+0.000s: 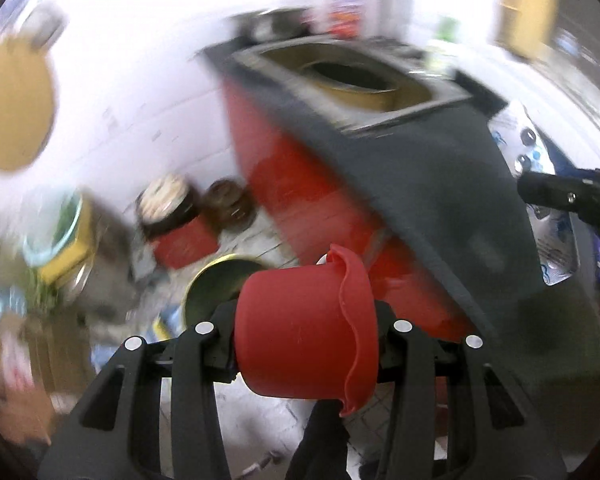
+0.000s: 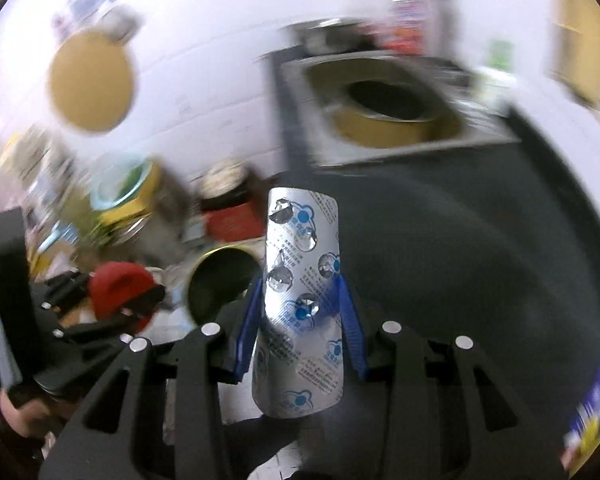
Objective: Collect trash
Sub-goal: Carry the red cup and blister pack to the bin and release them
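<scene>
Both hands carry a piece of trash, and what matters next is where the bin lies from each. The left gripper (image 1: pixel 306 344) is closed partway on a red cap (image 1: pixel 304 328), pinched across its round body so the wavy rim faces right in the left wrist view. The right gripper (image 2: pixel 298 316) is clamped, blue pads on either side, on a silver blister pack (image 2: pixel 300 300), which stands upright between the jaws with its long axis running away from the camera, top edge pointing far.

The likely target is a round, gold-rimmed bin (image 2: pixel 224 284) on the floor, open mouth up, beyond the near edge of the dark worktop (image 2: pixel 480 260). In the right wrist view it sits just left of the blister pack and a little farther off; in the left wrist view the same bin (image 1: pixel 220 284) shows just left of and beyond the cap. So it lies ahead and slightly left of both grippers, and lower.

The left gripper looks the nearer of the two, since it appears at the left of the right wrist view, on the bin's side. Motion blur smears the clutter around the bin, so I cannot tell what it is.
</scene>
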A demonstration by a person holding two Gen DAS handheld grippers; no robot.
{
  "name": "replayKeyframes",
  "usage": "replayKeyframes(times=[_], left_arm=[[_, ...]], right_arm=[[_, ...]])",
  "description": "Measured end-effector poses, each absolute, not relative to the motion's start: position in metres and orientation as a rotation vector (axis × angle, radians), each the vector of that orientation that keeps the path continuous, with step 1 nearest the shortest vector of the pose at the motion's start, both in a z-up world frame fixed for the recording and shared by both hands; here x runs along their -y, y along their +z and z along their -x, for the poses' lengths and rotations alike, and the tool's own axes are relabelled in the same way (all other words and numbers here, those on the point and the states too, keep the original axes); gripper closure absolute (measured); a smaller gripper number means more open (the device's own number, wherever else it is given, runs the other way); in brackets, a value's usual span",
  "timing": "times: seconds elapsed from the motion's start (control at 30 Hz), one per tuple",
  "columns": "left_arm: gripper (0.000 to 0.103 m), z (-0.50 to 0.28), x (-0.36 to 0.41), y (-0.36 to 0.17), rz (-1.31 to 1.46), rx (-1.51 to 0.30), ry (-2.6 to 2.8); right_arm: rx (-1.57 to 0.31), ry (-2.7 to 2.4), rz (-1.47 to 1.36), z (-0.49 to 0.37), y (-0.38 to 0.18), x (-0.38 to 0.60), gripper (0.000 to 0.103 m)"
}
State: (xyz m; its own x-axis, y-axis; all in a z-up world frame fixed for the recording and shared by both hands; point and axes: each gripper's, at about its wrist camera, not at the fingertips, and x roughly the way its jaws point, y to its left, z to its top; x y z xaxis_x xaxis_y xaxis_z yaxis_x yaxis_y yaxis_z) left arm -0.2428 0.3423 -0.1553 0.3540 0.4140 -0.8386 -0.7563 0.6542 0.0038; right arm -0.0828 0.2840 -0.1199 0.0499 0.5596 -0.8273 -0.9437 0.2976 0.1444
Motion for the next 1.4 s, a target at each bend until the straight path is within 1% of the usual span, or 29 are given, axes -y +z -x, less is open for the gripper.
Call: replayKeyframes(times=[0.17,0.37,0.43,0.63,0.7,0.73,0.77,0.8,0.83,0.87,1.0,1.17,1.23,1.4], left_arm=[[0.059,0.300,-0.393,-0.219,0.575,-0.908,0.864],[0.059,0.328,-0.445,-0.312,0.742,-0.899,0.893],[0.059,0.329,-0.458,-0.330,0.790,-0.883,0.887],[0.059,0.321,-0.481,-0.369,0.796,-0.885,0.853],[0.059,0.316,-0.485,-0.377,0.800,-0.894,0.839],[0.056,0.316,-0.488,-0.379,0.803,-0.893,0.840],[0.040,0.315,-0.489,-0.382,0.802,-0.897,0.840],[0.024,0.315,-0.490,-0.383,0.797,-0.897,0.847],[0.019,0.317,-0.491,-0.382,0.788,-0.890,0.856],[0.016,0.318,-0.491,-0.380,0.777,-0.886,0.871],[0.016,0.321,-0.488,-0.374,0.770,-0.903,0.855],[0.016,0.326,-0.472,-0.339,0.693,-0.935,0.847],[0.016,0.324,-0.461,-0.316,0.654,-0.943,0.835],[0.010,0.297,-0.423,-0.237,0.520,-0.945,0.771]], right_arm=[[-1.025,1.389,0.609,0.138,-0.182,-0.380,0.064],[-1.111,1.414,0.701,0.160,-0.268,-0.466,0.063],[-1.142,1.406,0.719,0.161,-0.291,-0.486,0.062],[-1.193,1.377,0.761,0.163,-0.345,-0.521,0.060],[-1.191,1.378,0.765,0.164,-0.352,-0.529,0.056],[-1.186,1.377,0.767,0.165,-0.353,-0.532,0.053],[-1.185,1.380,0.768,0.164,-0.354,-0.533,0.051],[-1.192,1.380,0.770,0.165,-0.356,-0.536,0.037],[-1.193,1.381,0.766,0.166,-0.355,-0.537,0.022],[-1.184,1.384,0.754,0.165,-0.352,-0.537,0.020],[-1.181,1.388,0.746,0.166,-0.341,-0.530,0.020],[-1.164,1.390,0.708,0.162,-0.299,-0.504,0.019],[-1.149,1.376,0.678,0.154,-0.268,-0.481,0.016],[-1.077,1.290,0.532,0.118,-0.176,-0.396,0.008]])
